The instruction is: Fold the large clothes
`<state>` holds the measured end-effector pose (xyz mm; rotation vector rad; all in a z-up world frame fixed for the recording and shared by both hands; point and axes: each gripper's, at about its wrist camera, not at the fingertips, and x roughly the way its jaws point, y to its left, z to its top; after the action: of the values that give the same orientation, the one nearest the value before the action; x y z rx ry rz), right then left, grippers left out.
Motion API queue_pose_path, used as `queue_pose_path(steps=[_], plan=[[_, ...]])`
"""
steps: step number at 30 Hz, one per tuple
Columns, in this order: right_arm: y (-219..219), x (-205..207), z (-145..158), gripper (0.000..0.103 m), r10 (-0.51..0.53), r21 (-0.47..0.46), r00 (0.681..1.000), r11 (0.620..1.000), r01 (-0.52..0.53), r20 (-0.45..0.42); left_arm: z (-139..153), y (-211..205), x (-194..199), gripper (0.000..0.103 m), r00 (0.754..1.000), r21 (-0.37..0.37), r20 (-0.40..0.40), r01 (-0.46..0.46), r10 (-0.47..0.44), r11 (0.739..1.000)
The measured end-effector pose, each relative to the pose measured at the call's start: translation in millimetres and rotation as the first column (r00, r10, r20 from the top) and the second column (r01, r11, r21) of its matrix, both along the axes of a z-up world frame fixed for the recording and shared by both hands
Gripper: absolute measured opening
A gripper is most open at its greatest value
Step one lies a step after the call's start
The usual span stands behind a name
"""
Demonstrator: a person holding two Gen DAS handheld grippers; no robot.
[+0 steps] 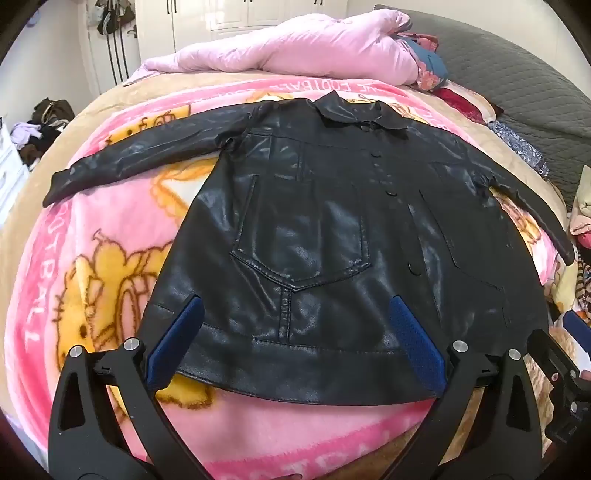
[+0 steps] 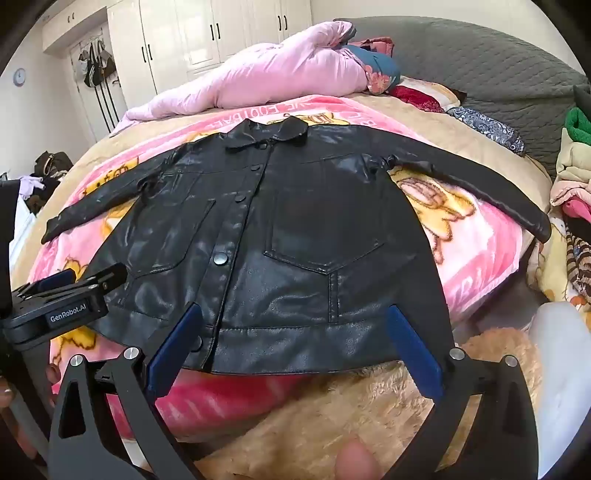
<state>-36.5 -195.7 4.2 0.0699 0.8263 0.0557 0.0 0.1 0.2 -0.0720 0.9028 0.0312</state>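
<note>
While both tools tilt downward over the bed, the left gripper stands with its blue pads spread wide and nothing between them, its fingertips over the hem of the black jacket; the right gripper is likewise spread wide and empty, poised above the hem at 6 o'clock in its own view; the left tool's body appears at 9 o'clock there. Beyond the pads, the jacket lies flat and front-up, buttoned, collar toward 12 o'clock, sleeves stretched toward 9 and 3 o'clock, on a pink cartoon blanket; farther on, at 12 o'clock, a pink quilt lies bundled; white wardrobe doors close the scene.
</note>
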Motion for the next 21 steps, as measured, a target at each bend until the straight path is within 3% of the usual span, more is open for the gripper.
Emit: queue_pose_path(steps=[21], plan=[[-3.8,-0.9,3.2,0.099,-0.01,-0.002,1.0,1.0,0.01,0.013,2.8,-10.2,0.5,0.094,1.0,0.013,-0.001,0.023,-0.023,1.0]])
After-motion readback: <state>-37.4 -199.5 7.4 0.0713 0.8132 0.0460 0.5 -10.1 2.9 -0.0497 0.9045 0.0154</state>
